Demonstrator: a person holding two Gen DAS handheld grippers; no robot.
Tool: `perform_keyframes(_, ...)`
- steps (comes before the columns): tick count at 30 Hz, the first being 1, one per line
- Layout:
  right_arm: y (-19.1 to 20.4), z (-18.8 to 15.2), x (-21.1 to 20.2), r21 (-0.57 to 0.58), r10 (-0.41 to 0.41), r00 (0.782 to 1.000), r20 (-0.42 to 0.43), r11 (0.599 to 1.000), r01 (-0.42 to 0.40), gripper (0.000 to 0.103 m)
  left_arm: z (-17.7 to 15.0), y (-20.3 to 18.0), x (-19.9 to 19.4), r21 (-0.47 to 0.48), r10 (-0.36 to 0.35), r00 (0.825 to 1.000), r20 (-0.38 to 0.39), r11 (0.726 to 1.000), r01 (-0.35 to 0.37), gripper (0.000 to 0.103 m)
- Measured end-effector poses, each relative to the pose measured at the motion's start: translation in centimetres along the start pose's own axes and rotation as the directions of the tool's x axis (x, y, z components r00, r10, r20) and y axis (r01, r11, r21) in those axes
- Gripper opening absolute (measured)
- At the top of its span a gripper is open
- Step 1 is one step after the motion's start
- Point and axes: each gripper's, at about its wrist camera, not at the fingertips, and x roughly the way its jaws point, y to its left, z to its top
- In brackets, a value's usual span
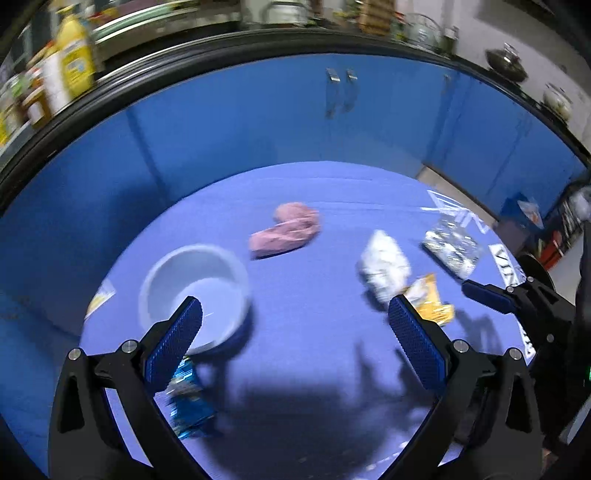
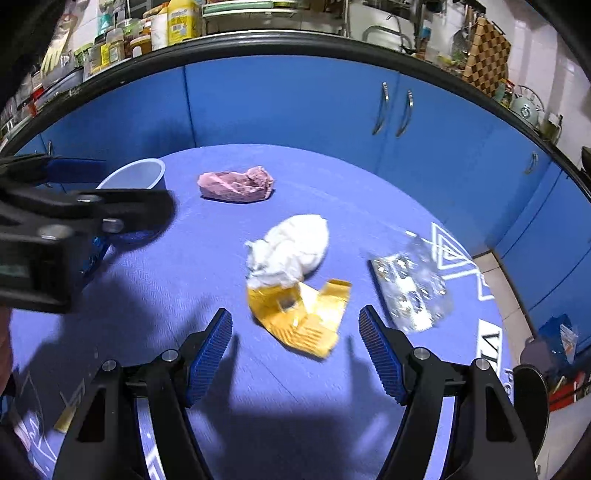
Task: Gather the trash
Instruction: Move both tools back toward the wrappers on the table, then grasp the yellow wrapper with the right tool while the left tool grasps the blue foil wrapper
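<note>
Trash lies on a blue tablecloth (image 2: 184, 258): a pink crumpled paper (image 1: 284, 230) (image 2: 236, 182), a white paper wad (image 1: 384, 264) (image 2: 291, 247), a yellow wrapper (image 1: 428, 299) (image 2: 299, 317), a clear plastic wrapper (image 1: 450, 251) (image 2: 410, 288) and a blue wrapper (image 1: 188, 398) (image 2: 94, 254). My left gripper (image 1: 295, 301) (image 2: 74, 221) is open and holds nothing; its left finger overlaps a white bowl (image 1: 147, 291) (image 2: 155, 166) and the blue wrapper. My right gripper (image 2: 295, 312) (image 1: 491, 295) is open, with the yellow wrapper lying just ahead of its fingertips, untouched.
Blue cabinet doors (image 2: 295, 103) stand behind the table under a counter crowded with bottles (image 2: 177, 22). The table's right edge drops to a tiled floor (image 2: 495, 273). A small yellow scrap (image 1: 99, 299) lies at the left table edge.
</note>
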Motion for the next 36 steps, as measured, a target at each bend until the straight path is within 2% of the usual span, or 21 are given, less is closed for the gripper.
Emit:
perform_keyframes(6,1.2,1.0,1.4,-0.02,0.0,1.0,-0.015,1.0,-0.001,0.07,-3.6,4.8,0.3,-0.115,0.086,0.995,-0.05,0.989,-0.091,0.099)
perform_keyframes(11,2.0,1.2,2.4,-0.032,-0.01,0.999,-0.03,0.999,0.009,0.07,-5.5,7.3,1.4,-0.199,0.029,0.994,-0.106,0.979,-0.05,0.099)
perform_keyframes(16,2.0,0.7,2.9,-0.022,-0.029,0.998,-0.049,0.999,0.028,0.069,-6.4,7.8,1.6,-0.226,0.029,0.995,-0.099,0.973,-0.051,0.098)
perform_keyframes(18,2.0,0.6,2.9,-0.017,-0.027,0.998,-0.05,1.0,0.026,0.068,-6.8,8.2,1.7,-0.232,0.018,0.994,-0.104,0.972,-0.042,0.089)
perform_keyframes(20,1.8,0.6,2.8,-0.009,-0.027,0.998,-0.05,1.0,0.026,0.056,-7.0,8.4,2.3,-0.231,0.011,0.992,-0.127,0.972,-0.04,0.073)
perform_keyframes(21,1.8,0.6,2.8,-0.006,-0.024,0.998,-0.052,1.0,0.023,0.051,-7.1,8.3,2.5,-0.232,0.009,0.991,-0.136,0.972,-0.041,0.068)
perform_keyframes(23,1.7,0.6,2.7,-0.004,-0.02,0.998,-0.057,1.0,0.02,0.035,-7.1,7.9,2.5,-0.224,0.027,0.991,-0.132,0.973,-0.057,0.052)
perform_keyframes(24,1.6,0.5,2.6,-0.007,-0.022,0.998,-0.059,1.0,0.022,0.031,-7.1,7.8,2.5,-0.22,0.03,0.991,-0.132,0.974,-0.058,0.05)
perform_keyframes(25,1.6,0.5,2.5,-0.011,-0.029,0.998,-0.058,1.0,0.028,0.03,-7.1,7.8,2.6,-0.219,0.022,0.991,-0.133,0.974,-0.052,0.041)
perform_keyframes(30,1.9,0.0,1.5,-0.023,-0.056,0.998,-0.04,0.998,0.055,0.027,-7.0,7.6,2.7,-0.222,0.02,0.991,-0.135,0.974,-0.05,0.037)
perform_keyframes(36,1.7,-0.5,-0.3,-0.026,-0.053,0.998,-0.024,0.998,0.052,0.026,-7.1,6.7,1.8,-0.199,0.03,0.992,-0.123,0.979,-0.054,0.037)
